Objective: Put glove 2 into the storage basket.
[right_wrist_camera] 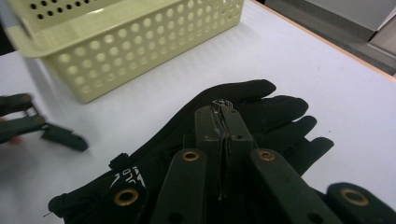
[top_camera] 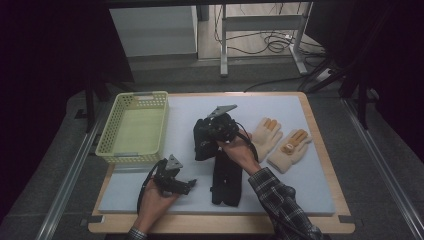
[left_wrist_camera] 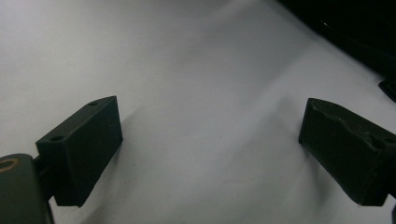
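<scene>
Black glove point(right_wrist_camera: 261, 109) pinched between right gripper point(right_wrist_camera: 223, 116) fingers; left gripper point(left_wrist_camera: 210, 140) fingers apart

black two-jaw grippers point(top_camera: 186, 186) point(top_camera: 202, 150) — brass-ringed screw holes, grey three-cornered plates, black cables — plaid sleeve point(top_camera: 280, 200)

A lab: padded test table point(top_camera: 310, 165), floor cables point(top_camera: 270, 42), metal frame legs point(top_camera: 224, 45).

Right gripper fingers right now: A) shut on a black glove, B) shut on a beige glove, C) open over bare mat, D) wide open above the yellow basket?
A: in the right gripper view the right gripper has its fingers pressed together, pinching the black fabric glove, with the pale yellow perforated plastic basket beyond it.
</scene>
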